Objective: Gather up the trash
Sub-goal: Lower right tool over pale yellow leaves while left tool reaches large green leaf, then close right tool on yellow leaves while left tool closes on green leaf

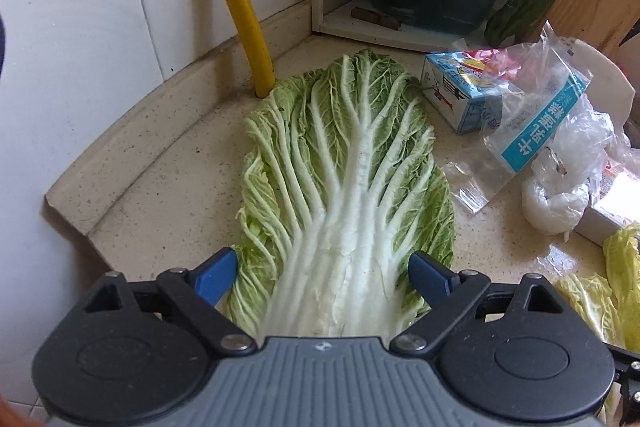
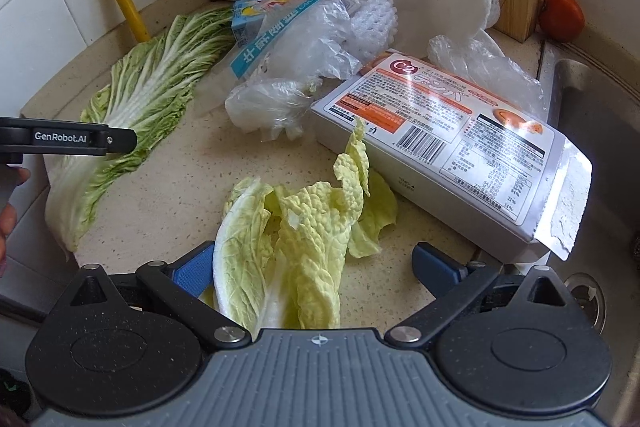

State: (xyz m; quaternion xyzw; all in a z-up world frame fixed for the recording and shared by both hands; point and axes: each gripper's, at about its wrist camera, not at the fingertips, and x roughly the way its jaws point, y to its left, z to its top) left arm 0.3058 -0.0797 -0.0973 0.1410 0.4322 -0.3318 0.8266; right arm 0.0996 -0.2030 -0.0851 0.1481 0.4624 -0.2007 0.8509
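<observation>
My left hand-held gripper (image 1: pixel 324 277) gapes wide over the big cabbage leaf (image 1: pixel 344 163), whose white stem lies between the jaws, ungripped, flat on the bench (image 1: pixel 168 187). My right hand-held gripper (image 2: pixel 314 271) is open too, yellow leaves (image 2: pixel 296 227) between its fingers; wrappers lie at one o'clock.

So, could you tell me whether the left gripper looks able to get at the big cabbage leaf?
Probably yes: the left gripper is open astride the big cabbage leaf, nothing lying between them.
</observation>
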